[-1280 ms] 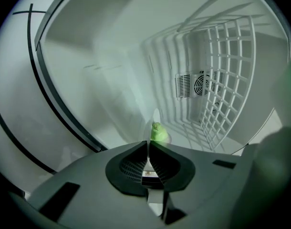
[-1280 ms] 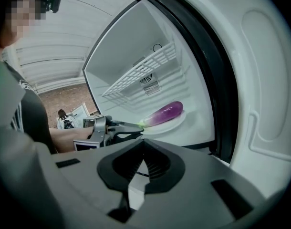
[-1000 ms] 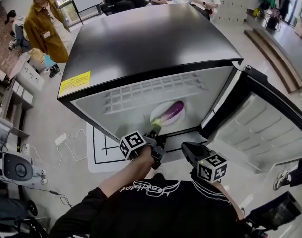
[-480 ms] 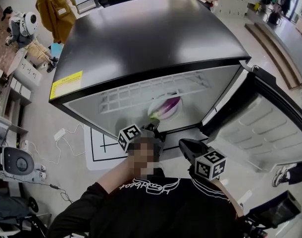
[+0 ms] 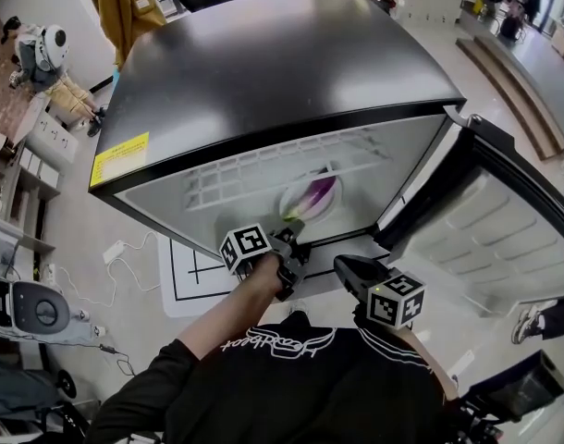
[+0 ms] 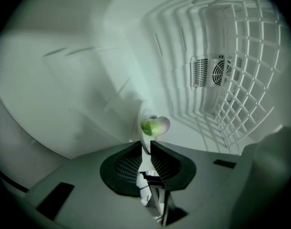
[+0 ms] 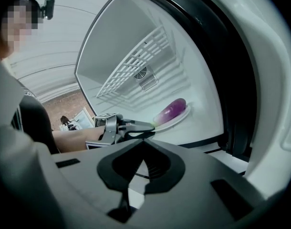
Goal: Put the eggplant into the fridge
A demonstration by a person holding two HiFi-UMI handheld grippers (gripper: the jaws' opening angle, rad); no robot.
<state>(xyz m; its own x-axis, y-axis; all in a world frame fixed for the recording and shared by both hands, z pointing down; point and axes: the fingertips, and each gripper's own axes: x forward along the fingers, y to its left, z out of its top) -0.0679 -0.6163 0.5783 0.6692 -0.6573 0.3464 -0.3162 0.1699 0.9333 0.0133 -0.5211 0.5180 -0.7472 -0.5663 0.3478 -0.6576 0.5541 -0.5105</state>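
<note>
A purple eggplant point(image 5: 321, 192) with a green stem end lies on a white plate point(image 5: 299, 213) on the floor of the open fridge point(image 5: 263, 81). My left gripper point(image 5: 293, 244) is at the plate's near rim, shut on that thin white edge. In the left gripper view the rim point(image 6: 144, 136) runs between the jaws and the eggplant's stem point(image 6: 154, 126) shows just beyond. The right gripper view shows the eggplant point(image 7: 170, 111), the plate point(image 7: 182, 115) and the left gripper point(image 7: 146, 124). My right gripper point(image 5: 345, 268) hangs shut and empty outside the fridge, to the right.
The fridge door point(image 5: 504, 220) stands open at the right. A white wire shelf point(image 5: 263, 169) and a fan grille point(image 6: 216, 71) are at the back of the compartment. A marked white mat point(image 5: 194, 280) lies on the floor under the fridge's front. People stand beyond the fridge.
The left gripper has stayed on the plate's rim, and plate and eggplant sit slightly deeper in the fridge. The right gripper has hardly moved.
</note>
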